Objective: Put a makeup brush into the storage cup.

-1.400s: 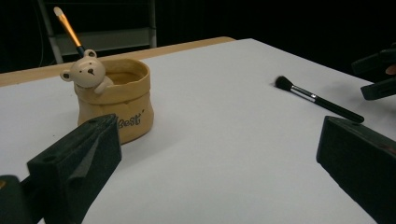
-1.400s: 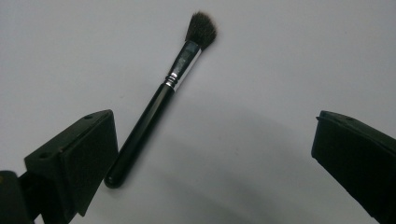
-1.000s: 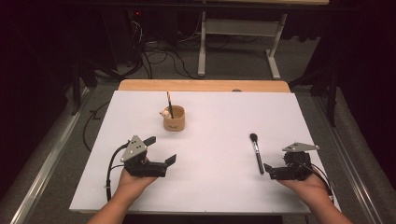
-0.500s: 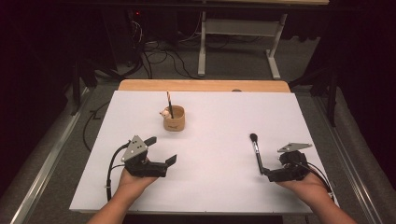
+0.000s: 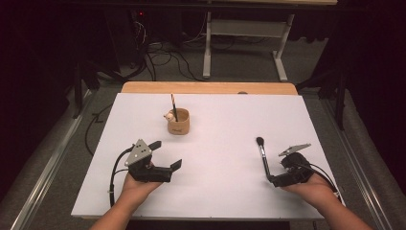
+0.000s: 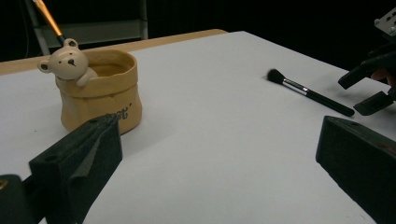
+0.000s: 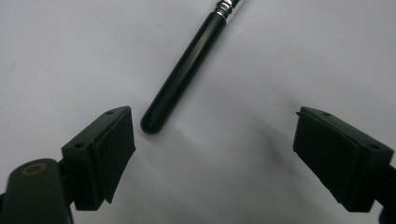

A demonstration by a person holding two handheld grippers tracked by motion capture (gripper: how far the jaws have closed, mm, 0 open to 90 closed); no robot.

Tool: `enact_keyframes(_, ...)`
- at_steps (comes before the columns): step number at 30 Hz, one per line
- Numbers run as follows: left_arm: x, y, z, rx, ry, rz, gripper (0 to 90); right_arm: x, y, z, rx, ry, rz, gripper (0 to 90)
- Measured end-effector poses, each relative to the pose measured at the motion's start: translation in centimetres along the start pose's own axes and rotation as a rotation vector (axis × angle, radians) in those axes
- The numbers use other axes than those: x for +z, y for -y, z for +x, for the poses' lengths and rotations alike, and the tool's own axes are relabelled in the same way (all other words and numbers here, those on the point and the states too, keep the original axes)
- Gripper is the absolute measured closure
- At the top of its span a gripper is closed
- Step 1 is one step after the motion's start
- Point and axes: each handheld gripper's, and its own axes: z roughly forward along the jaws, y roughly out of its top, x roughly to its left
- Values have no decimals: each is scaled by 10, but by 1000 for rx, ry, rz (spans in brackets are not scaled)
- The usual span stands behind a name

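My right tongs have just been closing a little, and their jaws now stand wide on either side of the blunt black end of the makeup brush, which reaches just up to the gap beside one jaw; in the right gripper view neither pad touches the handle, so I hold nothing yet. I take this as the start of a pick: the gap is narrowing, but the jaws have some way to go before they bite, and I would need to push a little farther along the handle for a sure grip. The brush lies flat on the white worktop toward its right edge, bristle head pointing to the far edge and handle end toward the near right corner, just ahead of my right hand. Against the earlier high views, my right tongs have crept in from beside the brush to sit at its tip; the brush itself lies where it did. My left tongs rest near the near left corner, jaws wide apart and bare, and they have kept their place. The tan bear cup stands well apart from both hands, toward the far edge and left of the middle, with an orange-handled brush leaning in it, unchanged.
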Motion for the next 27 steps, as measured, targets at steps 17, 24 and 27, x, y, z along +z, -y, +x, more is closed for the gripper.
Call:
enact_keyframes(17,0,0,0,0,-3,-3,13,7,-21,11,-48,-10,124,284)
enact_keyframes(24,-1,0,0,1,-5,-6,13,9,-28,12,-44,-9,157,369)
enact_keyframes(27,0,0,0,3,-6,-5,14,9,-31,12,-37,-14,160,401)
